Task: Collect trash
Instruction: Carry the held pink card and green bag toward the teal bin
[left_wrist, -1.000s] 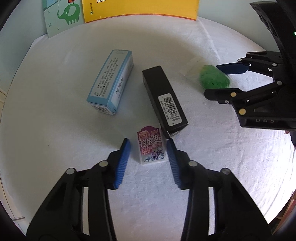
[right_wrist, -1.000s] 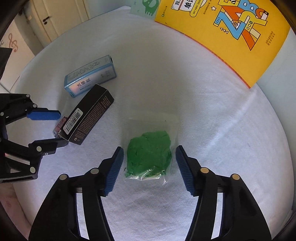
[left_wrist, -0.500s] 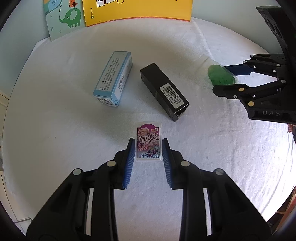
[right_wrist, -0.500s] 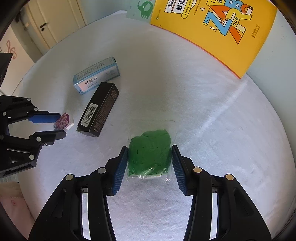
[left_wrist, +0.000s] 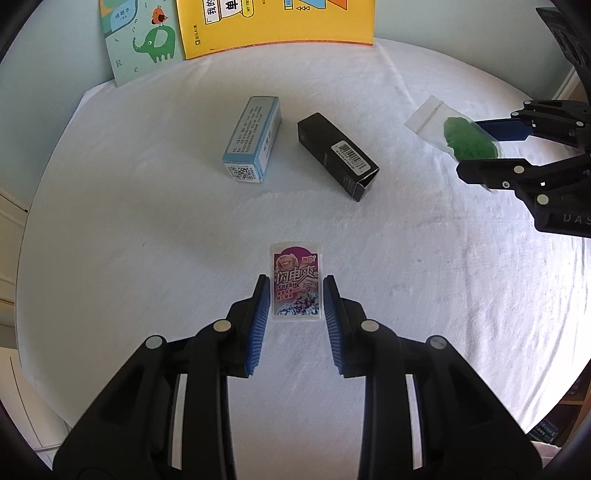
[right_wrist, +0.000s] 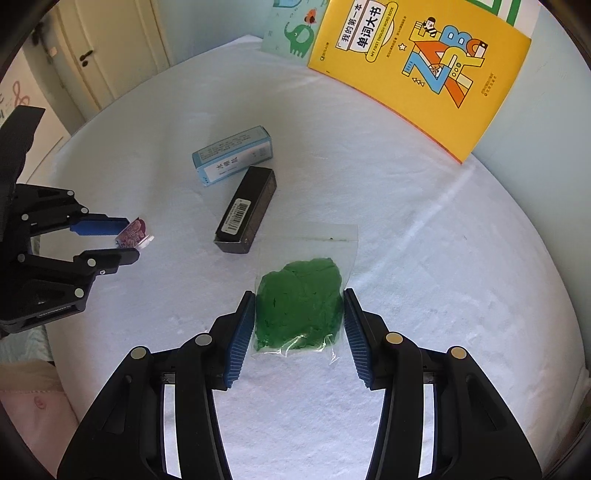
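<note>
A small purple candy pack (left_wrist: 295, 273) sits between the blue pads of my left gripper (left_wrist: 295, 299), which is shut on it and holds it clear of the white cloth. The right wrist view shows that same gripper (right_wrist: 131, 238) at the left with the candy pack (right_wrist: 135, 232) in its tips. My right gripper (right_wrist: 299, 295) is shut on a clear bag of green material (right_wrist: 299, 288), lifted off the cloth. In the left wrist view the bag (left_wrist: 467, 140) hangs between the right gripper's (left_wrist: 469, 147) fingers at the right edge.
A light blue box (left_wrist: 253, 138) and a black box with a barcode (left_wrist: 338, 160) lie side by side mid-table on the white cloth (left_wrist: 147, 221). A yellow book (left_wrist: 277, 22) and an elephant book (left_wrist: 142, 40) lean against the wall behind.
A second ago both grippers stood open around their items on the cloth. Both have since shut on them and risen, carrying the candy pack and the green bag upward.
</note>
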